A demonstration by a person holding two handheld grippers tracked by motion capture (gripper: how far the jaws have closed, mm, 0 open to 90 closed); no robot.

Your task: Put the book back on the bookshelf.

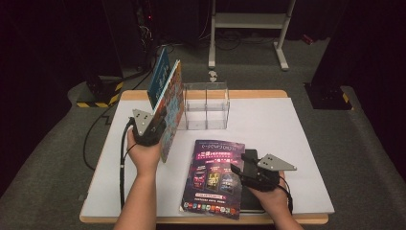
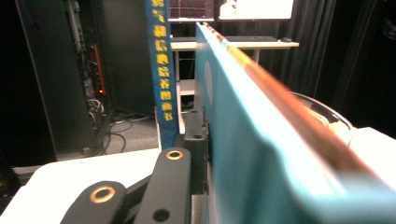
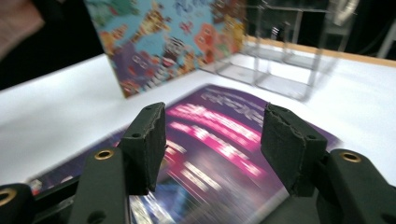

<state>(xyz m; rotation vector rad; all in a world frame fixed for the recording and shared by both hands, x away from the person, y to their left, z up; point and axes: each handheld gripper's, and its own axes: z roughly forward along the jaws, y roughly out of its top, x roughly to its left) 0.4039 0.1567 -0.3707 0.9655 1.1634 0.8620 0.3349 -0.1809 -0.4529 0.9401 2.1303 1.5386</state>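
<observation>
A large book with a colourful cover (image 1: 173,108) stands tilted on edge at the table's left, and my left gripper (image 1: 160,125) is shut on its lower part. In the left gripper view one pad (image 2: 195,140) presses on the book's teal face (image 2: 243,154); the other jaw is hidden behind it. A blue book (image 1: 158,76) stands just behind, its spine (image 2: 161,65) upright. A purple magazine (image 1: 215,177) lies flat near the front edge. My right gripper (image 1: 238,168) hovers low over its right side, jaws open (image 3: 212,144) with nothing between them above the magazine (image 3: 219,121).
A clear acrylic box (image 1: 206,105) with compartments stands at the back middle of the white table (image 1: 277,129), also seen from the right gripper (image 3: 289,60). A flat black item (image 1: 251,199) lies partly under the magazine's right edge. The right half of the table is bare.
</observation>
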